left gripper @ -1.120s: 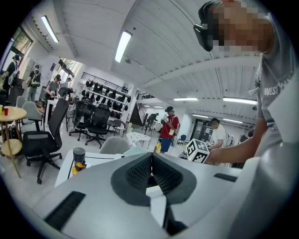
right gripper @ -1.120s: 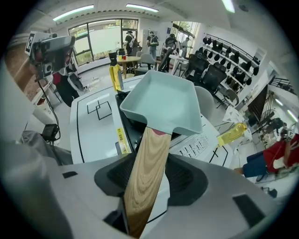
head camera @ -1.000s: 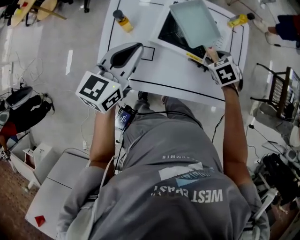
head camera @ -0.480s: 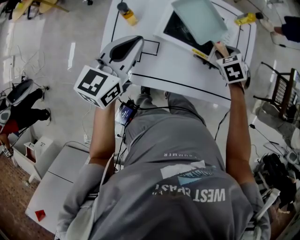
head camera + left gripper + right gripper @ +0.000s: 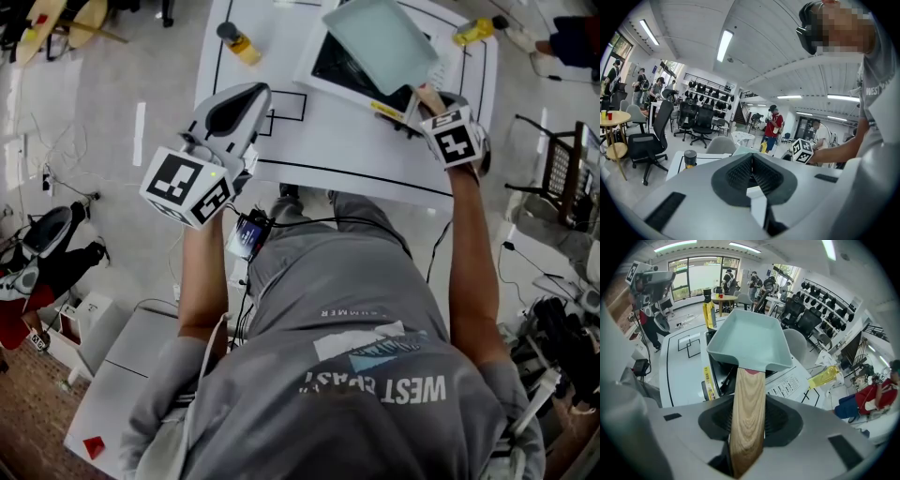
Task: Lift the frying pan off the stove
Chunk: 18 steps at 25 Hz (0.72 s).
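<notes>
A pale green square frying pan with a wooden handle is over the black-topped stove at the far side of the white table. My right gripper is shut on that handle, which runs between its jaws. In the right gripper view the pan hangs a little above the stove, with the dark cooktop showing under it. My left gripper is held up off the near left corner of the table, shut, with nothing in it.
A yellow bottle with a dark cap stands at the table's far left. Another yellow bottle lies at the far right. Black outlines mark the white tabletop. Office chairs and people fill the room beyond.
The right gripper stays on the pan's handle, and the pan now looks more tilted over the stove. The left gripper has drifted slightly lower and to the left.
</notes>
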Tool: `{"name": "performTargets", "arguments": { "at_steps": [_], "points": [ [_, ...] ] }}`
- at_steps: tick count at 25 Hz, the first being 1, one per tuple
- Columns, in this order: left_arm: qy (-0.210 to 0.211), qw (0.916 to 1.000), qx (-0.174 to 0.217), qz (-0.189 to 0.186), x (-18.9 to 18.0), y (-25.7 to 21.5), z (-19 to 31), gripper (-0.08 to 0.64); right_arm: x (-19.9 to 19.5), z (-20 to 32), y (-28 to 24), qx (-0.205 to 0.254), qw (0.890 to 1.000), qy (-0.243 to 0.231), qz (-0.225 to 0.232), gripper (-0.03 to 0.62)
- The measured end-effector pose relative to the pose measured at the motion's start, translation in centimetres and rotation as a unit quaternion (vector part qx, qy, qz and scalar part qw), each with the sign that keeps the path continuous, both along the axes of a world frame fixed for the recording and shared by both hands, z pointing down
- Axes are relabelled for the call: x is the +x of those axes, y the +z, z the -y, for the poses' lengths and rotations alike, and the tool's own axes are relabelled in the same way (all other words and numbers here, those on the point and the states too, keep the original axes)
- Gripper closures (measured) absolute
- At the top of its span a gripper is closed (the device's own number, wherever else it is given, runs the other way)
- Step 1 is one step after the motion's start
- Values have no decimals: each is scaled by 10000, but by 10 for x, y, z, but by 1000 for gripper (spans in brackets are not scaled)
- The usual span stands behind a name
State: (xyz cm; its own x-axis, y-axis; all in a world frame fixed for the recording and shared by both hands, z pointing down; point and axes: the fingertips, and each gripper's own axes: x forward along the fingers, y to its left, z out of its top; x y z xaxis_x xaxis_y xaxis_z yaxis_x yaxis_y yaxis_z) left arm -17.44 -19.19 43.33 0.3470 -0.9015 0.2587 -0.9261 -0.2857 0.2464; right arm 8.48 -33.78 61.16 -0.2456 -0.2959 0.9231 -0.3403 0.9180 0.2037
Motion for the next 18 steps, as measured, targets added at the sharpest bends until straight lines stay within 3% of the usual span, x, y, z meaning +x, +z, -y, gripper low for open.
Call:
{"name": "performTargets", "arguments": {
  "at_steps": [18],
  "points": [
    [263,9996,10,65,4,-9,5,561,13,-10,-10,53,9998,209,56,454]
  ]
}}
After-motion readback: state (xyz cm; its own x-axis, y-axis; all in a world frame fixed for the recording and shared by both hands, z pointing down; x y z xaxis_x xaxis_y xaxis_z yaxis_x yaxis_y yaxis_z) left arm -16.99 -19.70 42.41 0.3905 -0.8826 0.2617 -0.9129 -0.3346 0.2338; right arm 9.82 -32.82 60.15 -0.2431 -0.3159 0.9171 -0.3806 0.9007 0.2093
